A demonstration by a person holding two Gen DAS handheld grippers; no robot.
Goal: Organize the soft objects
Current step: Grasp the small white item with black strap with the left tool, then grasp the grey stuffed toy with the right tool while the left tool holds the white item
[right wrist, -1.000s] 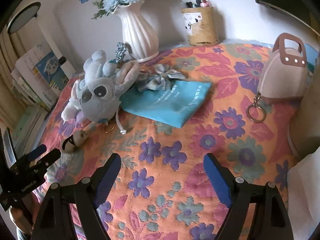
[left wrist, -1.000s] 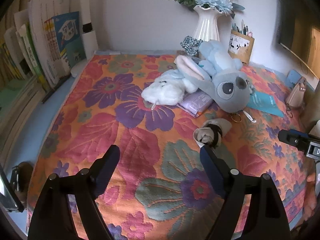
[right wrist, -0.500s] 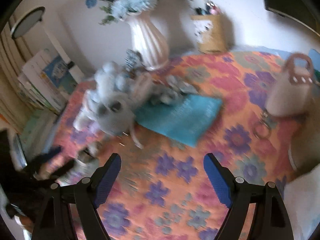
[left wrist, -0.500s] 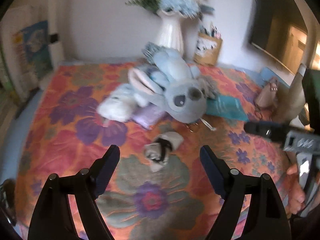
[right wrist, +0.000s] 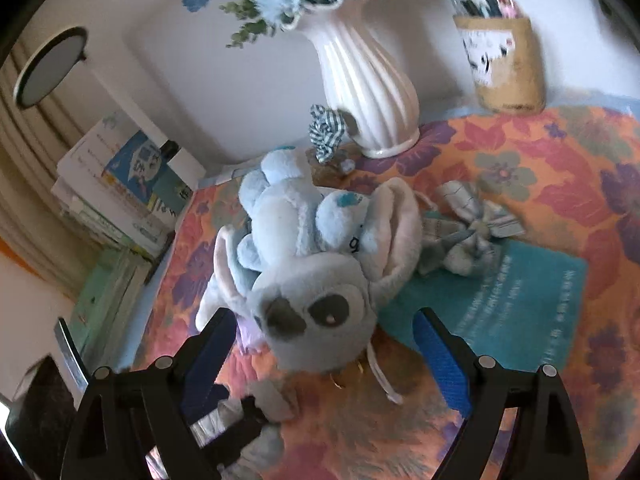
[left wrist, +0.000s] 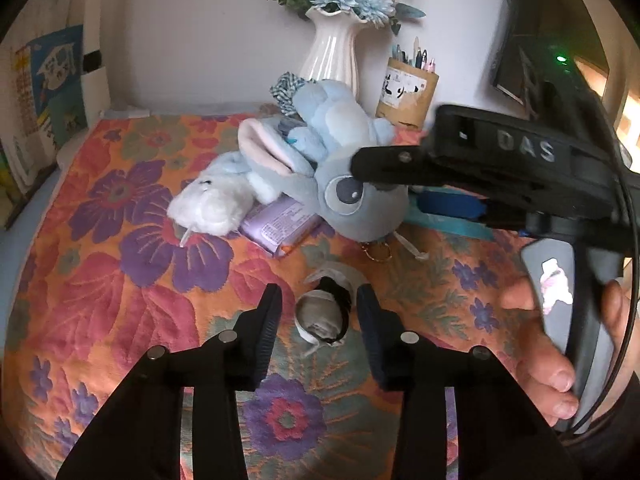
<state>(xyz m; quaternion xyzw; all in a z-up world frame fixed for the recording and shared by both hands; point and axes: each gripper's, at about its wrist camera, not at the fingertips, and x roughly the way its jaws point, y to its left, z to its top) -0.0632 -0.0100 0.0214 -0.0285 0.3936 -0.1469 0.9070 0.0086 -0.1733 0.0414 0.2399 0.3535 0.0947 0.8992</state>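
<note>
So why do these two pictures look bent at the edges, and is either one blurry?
Both views come from fisheye lenses, so corners go black and straight lines bow. The left wrist view is fairly sharp on the sock roll, though the right gripper crossing it is smeared. The right wrist view is softer overall: the vase and pen cup look streaked, the plush slightly fuzzy.

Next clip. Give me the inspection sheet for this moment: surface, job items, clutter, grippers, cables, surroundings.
Surface: floral cloth, orange with purple flowers.
Job's things: rolled grey sock bundle; blue plush toy on a purple packet; white plush; striped bow.
Clutter: teal booklet, vase, pen holder.
Grippers: left gripper jaws have just been closing around the sock bundle, gaps visible either side; right gripper open, straddling the plush toy's head.
Cables: black cable by the hand.
Surroundings: stacked books, white wall.
</note>
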